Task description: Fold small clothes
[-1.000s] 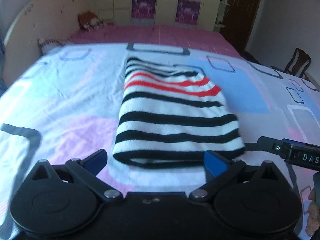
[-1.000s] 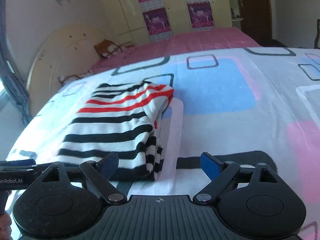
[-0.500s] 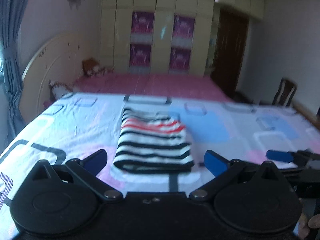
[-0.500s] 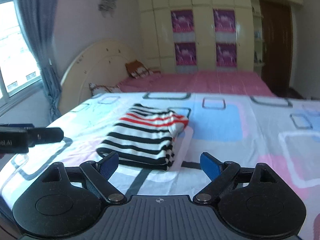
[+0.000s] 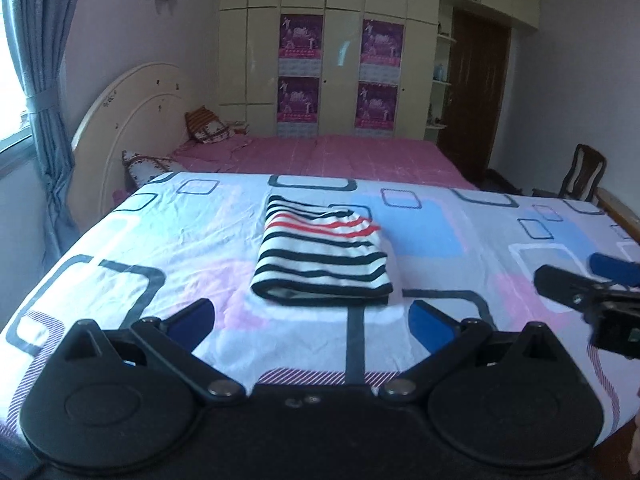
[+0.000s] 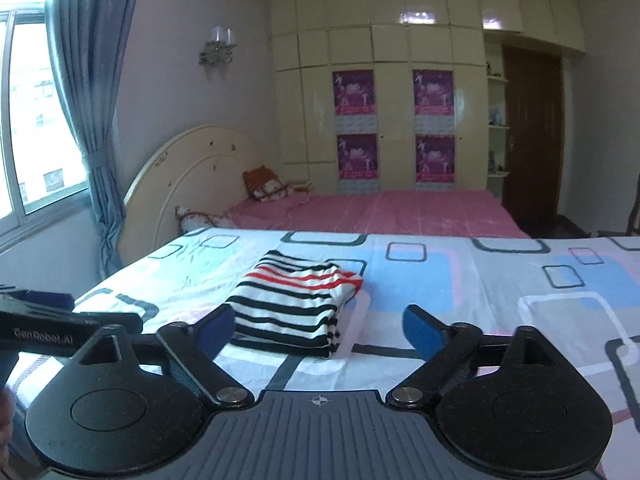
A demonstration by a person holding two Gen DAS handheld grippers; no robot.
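- The left gripper's [image 5: 310,320] fingers are spread wide and hold nothing; the right gripper's [image 6: 319,329] jaws are opening, nothing between them.
- Beyond both, the striped top [image 5: 320,258] lies folded flat on the patterned sheet [image 5: 168,236], apart from either gripper.
- It looks light, soft and floppy, likely to sag, so grasp the thick folded near edge at both corners.
- Its long axis runs away from the grippers; the red-striped end points toward the pink bed [image 6: 400,210].

The folded garment [image 5: 324,258] lies on the bedspread [image 5: 160,240], with the pillows [image 5: 208,128] and headboard [image 5: 132,116] behind it.
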